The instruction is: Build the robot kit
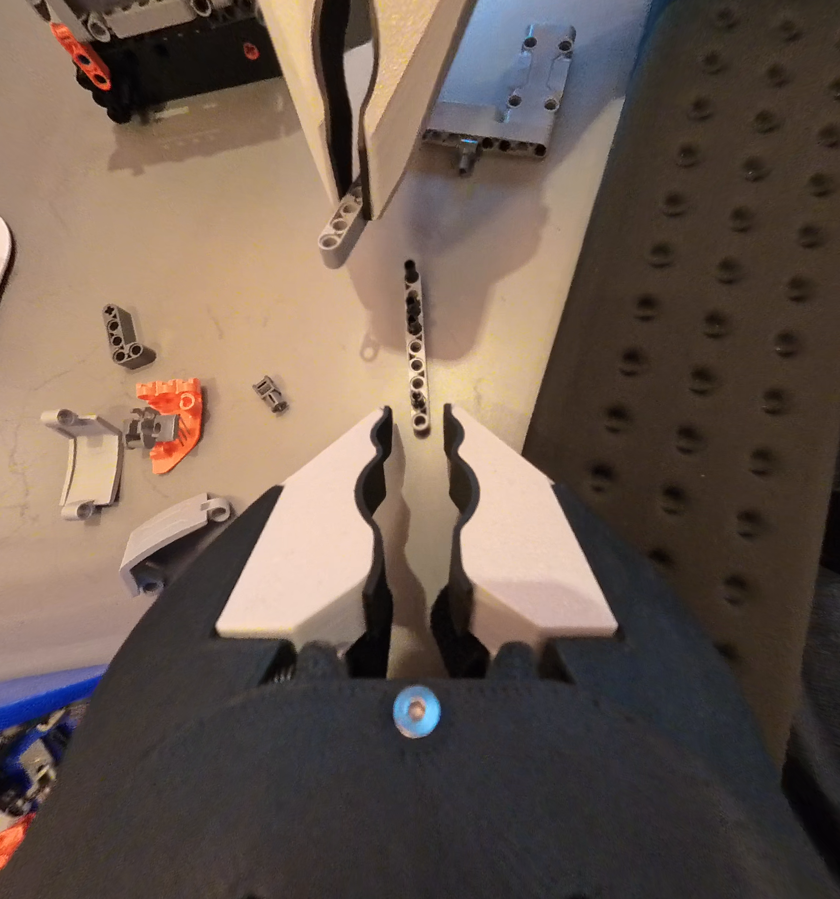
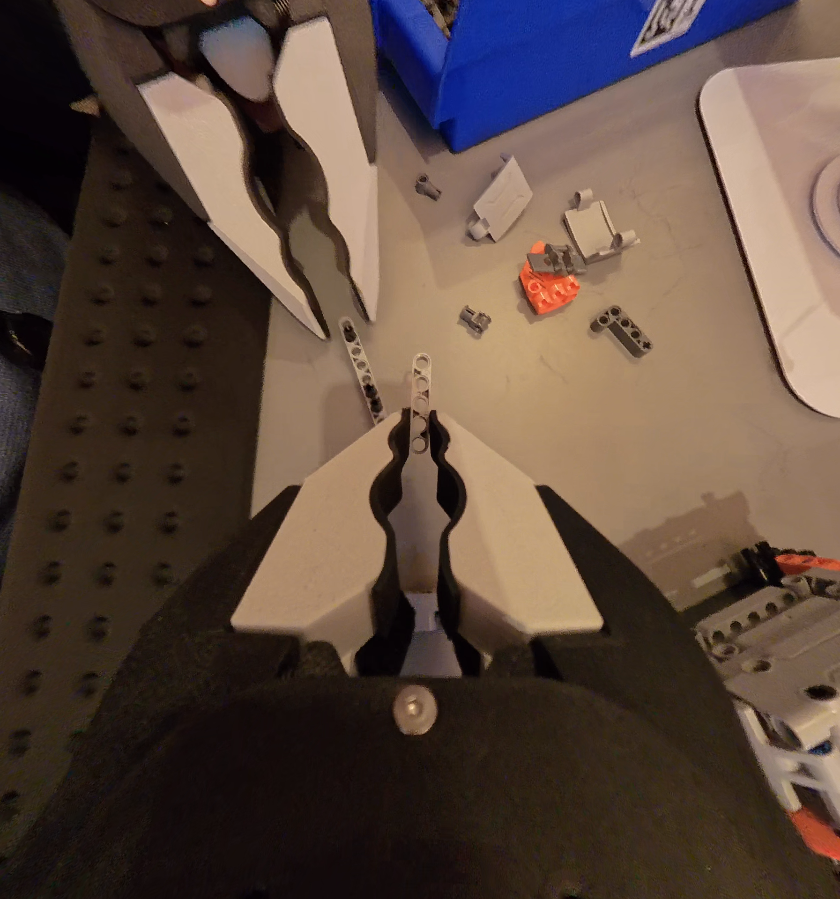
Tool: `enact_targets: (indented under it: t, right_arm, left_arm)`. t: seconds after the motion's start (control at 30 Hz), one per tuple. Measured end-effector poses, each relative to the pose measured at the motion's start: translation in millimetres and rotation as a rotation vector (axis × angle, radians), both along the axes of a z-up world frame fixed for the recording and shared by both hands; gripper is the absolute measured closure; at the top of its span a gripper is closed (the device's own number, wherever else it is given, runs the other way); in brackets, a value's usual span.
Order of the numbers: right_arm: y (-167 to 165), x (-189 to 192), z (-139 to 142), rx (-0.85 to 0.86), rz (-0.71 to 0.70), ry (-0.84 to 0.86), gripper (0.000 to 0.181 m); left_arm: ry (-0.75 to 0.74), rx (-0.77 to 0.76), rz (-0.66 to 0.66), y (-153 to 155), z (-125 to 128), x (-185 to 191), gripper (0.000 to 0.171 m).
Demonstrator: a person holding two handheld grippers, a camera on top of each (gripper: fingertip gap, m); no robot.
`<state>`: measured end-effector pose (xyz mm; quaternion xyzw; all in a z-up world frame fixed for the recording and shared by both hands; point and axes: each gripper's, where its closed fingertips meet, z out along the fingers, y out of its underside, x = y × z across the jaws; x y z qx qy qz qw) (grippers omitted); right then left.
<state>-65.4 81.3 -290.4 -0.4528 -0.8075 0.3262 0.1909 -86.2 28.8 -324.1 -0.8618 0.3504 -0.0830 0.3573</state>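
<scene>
Left gripper (image 1: 417, 413): jaws narrowly parted, empty, lined up over the near end of the long grey beam (image 1: 417, 350) lying flat on the table (image 1: 213, 243).
Right gripper (image 2: 417, 413): clamped on a short light-grey beam (image 2: 420, 389), which projects forward past the tips, free end exposed.
Surroundings: loose grey and orange parts (image 2: 549, 287) to the side; blue bin (image 2: 505, 73); studded black mat (image 2: 130, 389) along the table edge.

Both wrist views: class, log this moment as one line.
left hand-held gripper: open, at long grey beam on table | right hand-held gripper: shut on short grey beam
</scene>
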Motion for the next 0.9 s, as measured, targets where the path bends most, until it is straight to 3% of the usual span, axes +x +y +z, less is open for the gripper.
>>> enact_targets:
  t: [0.37, 0.63, 0.9]
  right_arm:
    - [17, 8, -24, 0.051, -0.058, -0.092, 0.177]
    - [14, 9, -39, 0.069, -0.048, -0.154, 0.175]
    - [20, 8, -17, 0.027, -0.089, -0.068, 0.173]
  left_arm:
    - [0.060, 0.097, 0.043, -19, 8, -16, 0.167]
    - [0.038, 0.105, 0.055, -21, 10, -21, 0.165]
    - [0.035, 0.129, 0.042, -25, 13, -21, 0.166]
